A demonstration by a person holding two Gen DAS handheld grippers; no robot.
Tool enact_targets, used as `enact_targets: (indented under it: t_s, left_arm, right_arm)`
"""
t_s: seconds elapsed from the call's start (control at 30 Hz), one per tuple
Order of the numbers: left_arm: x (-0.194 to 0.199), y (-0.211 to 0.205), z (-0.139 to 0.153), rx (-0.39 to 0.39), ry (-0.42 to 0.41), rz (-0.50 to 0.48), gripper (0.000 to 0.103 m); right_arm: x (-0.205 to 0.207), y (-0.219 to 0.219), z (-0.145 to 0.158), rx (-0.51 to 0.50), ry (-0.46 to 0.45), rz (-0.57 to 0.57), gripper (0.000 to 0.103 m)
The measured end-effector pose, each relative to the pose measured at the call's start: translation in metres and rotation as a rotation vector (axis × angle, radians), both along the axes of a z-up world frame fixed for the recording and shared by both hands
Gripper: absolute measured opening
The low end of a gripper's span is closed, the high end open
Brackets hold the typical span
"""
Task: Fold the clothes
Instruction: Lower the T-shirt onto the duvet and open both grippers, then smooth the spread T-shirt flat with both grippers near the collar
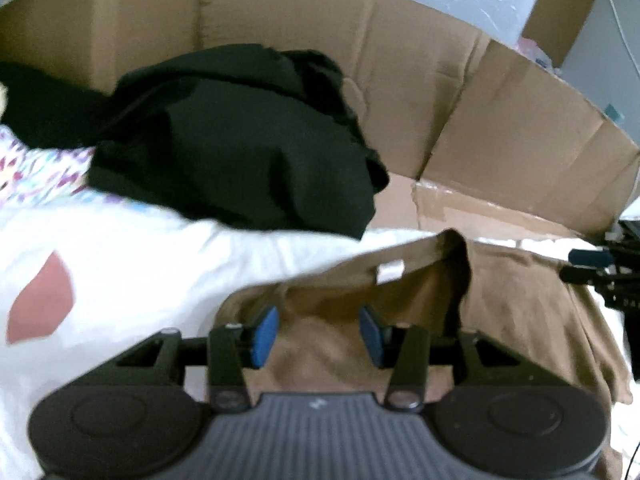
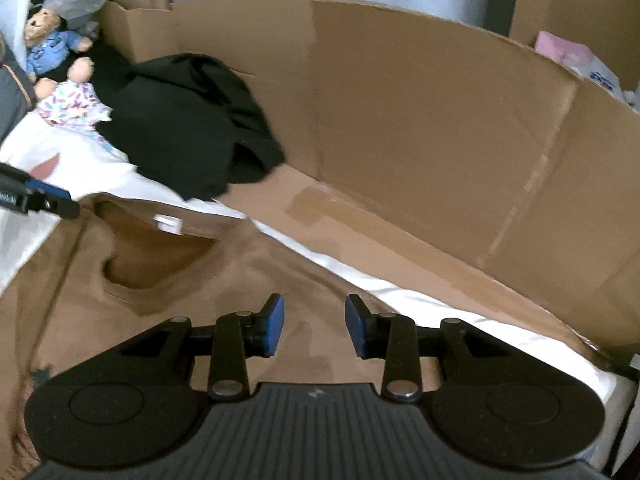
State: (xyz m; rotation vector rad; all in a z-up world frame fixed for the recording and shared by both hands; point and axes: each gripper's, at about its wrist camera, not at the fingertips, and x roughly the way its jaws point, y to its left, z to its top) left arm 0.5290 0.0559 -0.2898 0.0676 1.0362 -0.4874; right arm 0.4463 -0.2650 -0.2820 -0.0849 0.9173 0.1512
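Note:
A brown t-shirt (image 1: 520,300) lies spread on a white sheet (image 1: 140,264), its collar with a white tag (image 1: 389,271) facing away from me. My left gripper (image 1: 319,334) hovers open over the shirt near the collar, nothing between its blue pads. In the right wrist view the same brown t-shirt (image 2: 224,280) fills the lower left, and my right gripper (image 2: 315,322) is open just above its shoulder area. The left gripper's fingers (image 2: 52,198) reach in at the left edge beside the collar. A crumpled black garment (image 1: 240,140) sits behind the shirt.
A tall cardboard wall (image 2: 420,120) curves around the back and right of the bed. A teddy bear in blue (image 2: 48,46) and a patterned cloth (image 2: 74,108) lie at the far left. The white sheet carries a pink patch (image 1: 40,308). The right gripper's fingers (image 1: 592,264) show at the right edge.

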Motion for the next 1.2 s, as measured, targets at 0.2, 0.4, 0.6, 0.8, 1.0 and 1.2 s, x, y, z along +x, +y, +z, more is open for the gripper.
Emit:
enact_targets:
  t_s: [0.2, 0.4, 0.6, 0.8, 1.0, 1.2]
  left_arm:
    - [-0.020, 0.038, -0.010, 0.069, 0.015, 0.061, 0.049]
    - [-0.036, 0.066, -0.030, 0.078, 0.061, 0.110, 0.049]
    - [-0.050, 0.083, -0.050, 0.050, 0.095, 0.127, 0.049]
    - [-0.059, 0.081, -0.063, 0.007, 0.102, 0.112, 0.013]
    - [-0.054, 0.092, -0.052, 0.042, 0.046, 0.119, 0.006]
    - [-0.027, 0.117, -0.031, 0.134, -0.013, 0.150, 0.006]
  right_arm:
    - [-0.013, 0.033, 0.012, 0.011, -0.002, 0.049, 0.038]
    - [-0.033, 0.055, 0.010, 0.056, 0.017, 0.063, 0.038]
    - [-0.051, 0.070, -0.001, 0.077, 0.054, 0.074, 0.038]
    - [-0.061, 0.081, -0.006, 0.106, 0.071, 0.083, 0.038]
    - [-0.060, 0.097, -0.016, 0.110, 0.090, 0.118, 0.038]
    - [-0.054, 0.106, -0.026, 0.117, 0.101, 0.126, 0.038]
